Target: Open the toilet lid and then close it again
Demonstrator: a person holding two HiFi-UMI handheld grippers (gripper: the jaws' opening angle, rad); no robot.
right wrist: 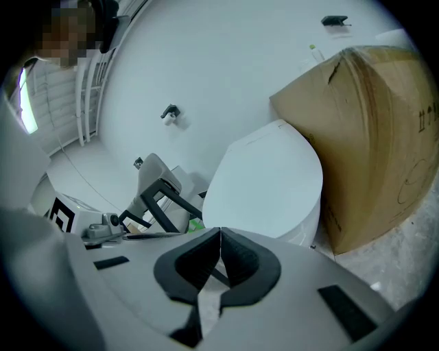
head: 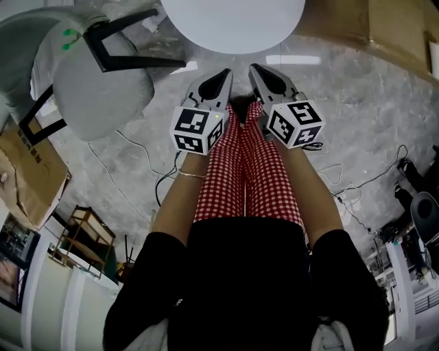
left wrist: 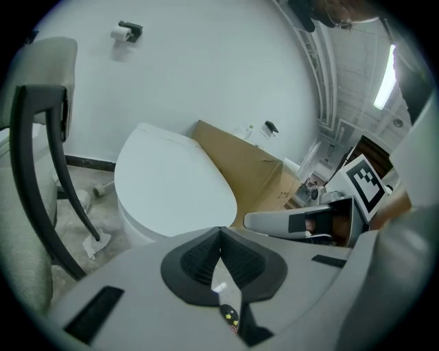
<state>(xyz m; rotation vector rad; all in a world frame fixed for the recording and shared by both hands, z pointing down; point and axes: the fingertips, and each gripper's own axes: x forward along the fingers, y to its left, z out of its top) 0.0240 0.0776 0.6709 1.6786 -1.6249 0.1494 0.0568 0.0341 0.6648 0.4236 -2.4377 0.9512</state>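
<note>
Two grippers sit side by side mid-frame in the head view: the left hand-held gripper [head: 221, 77] and the right hand-held gripper [head: 259, 74]. The forearms [head: 180, 199] stretch straight out over red-checked trousers [head: 233, 178]. Both tips aim at the round white plastic toilet lid [head: 233, 20] at top centre, which is down flat and not touched. Each one's jaws are pinched together on nothing. There's a grey padded chair [head: 103, 89] at upper left and a brown cardboard box [head: 387, 27] at upper right.
</note>
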